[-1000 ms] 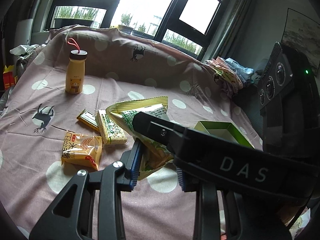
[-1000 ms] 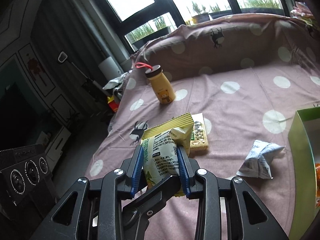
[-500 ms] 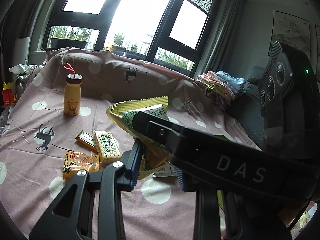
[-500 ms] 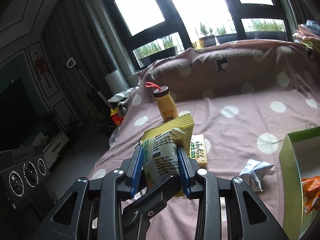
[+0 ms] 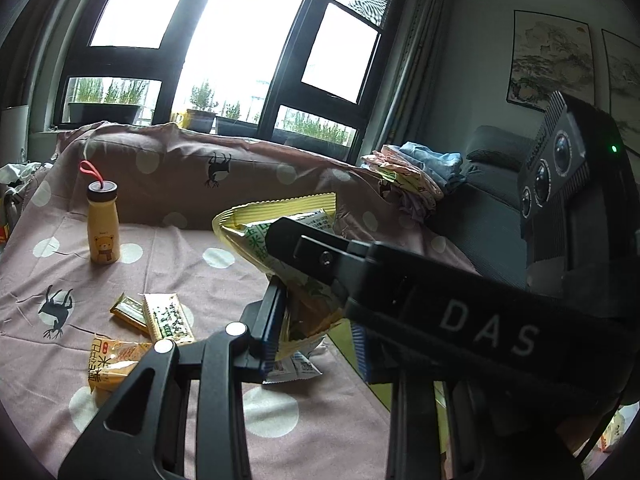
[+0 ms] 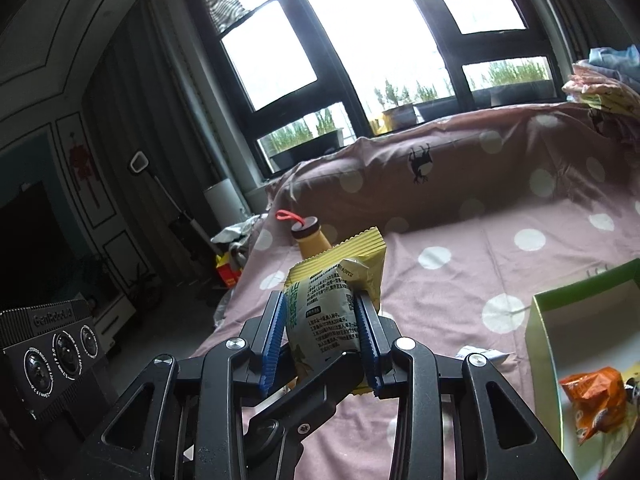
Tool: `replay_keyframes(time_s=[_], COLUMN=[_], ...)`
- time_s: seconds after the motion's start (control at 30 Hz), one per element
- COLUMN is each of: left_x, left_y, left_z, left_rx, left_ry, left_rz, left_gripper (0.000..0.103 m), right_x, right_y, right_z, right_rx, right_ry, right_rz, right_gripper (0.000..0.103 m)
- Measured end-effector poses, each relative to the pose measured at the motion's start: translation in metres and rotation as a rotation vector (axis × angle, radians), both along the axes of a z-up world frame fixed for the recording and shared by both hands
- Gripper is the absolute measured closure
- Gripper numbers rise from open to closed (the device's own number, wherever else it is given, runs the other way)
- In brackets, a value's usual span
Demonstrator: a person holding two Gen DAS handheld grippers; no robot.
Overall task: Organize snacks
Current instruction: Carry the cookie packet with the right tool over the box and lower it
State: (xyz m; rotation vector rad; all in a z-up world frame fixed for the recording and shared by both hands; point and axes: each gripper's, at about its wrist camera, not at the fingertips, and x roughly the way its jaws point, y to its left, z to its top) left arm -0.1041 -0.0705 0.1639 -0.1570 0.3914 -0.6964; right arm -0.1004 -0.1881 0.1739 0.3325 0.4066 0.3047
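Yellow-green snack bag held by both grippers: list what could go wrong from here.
1. Both the left gripper and the right gripper pinch the one yellow-green snack bag; if the hands pull apart it may tear.
2. The squeezed, puffed bag might pop or slip.
3. The green box already holds an orange packet, so room may be tight.

So the whole surface is a bed (image 5: 168,256) covered in a mauve sheet with white polka dots and little black deer prints, bunched up into a ridge at 12 o'clock under the window. Sitting right on it: a yellow bear bottle (image 5: 103,224) with a red loop standing upright around 10 o'clock, then two slim bar packets (image 5: 154,314) side by side and touching, with an orange snack pack (image 5: 110,364) just below them at about 8. There's also a crumpled white wrapper (image 5: 294,368) near the middle, a green open box (image 6: 576,344) at 3 o'clock in the right wrist view, and a pile of folded clothes (image 5: 412,176) at 1 o'clock on the far edge.
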Motion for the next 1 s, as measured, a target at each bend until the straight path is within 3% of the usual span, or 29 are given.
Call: replay_keyframes(time_s=[0.73, 1.0], left_x=[0.013, 0.023], left_y=[-0.119, -0.146], left_z=[-0.001, -0.012], left_rx=[0.113, 0.139], left_ry=[-0.031, 0.022], left_rz=[-0.253, -0.332], left_gripper=[0.074, 0.074], right_x=[-0.019, -0.021], right_y=[-0.119, -0.149], right_z=[-0.013, -0.027], right_rx=[0.17, 0.228], right_ry=[0.017, 0.064], right_rz=[-0.286, -0.365], right_gripper=[0.065, 0.065])
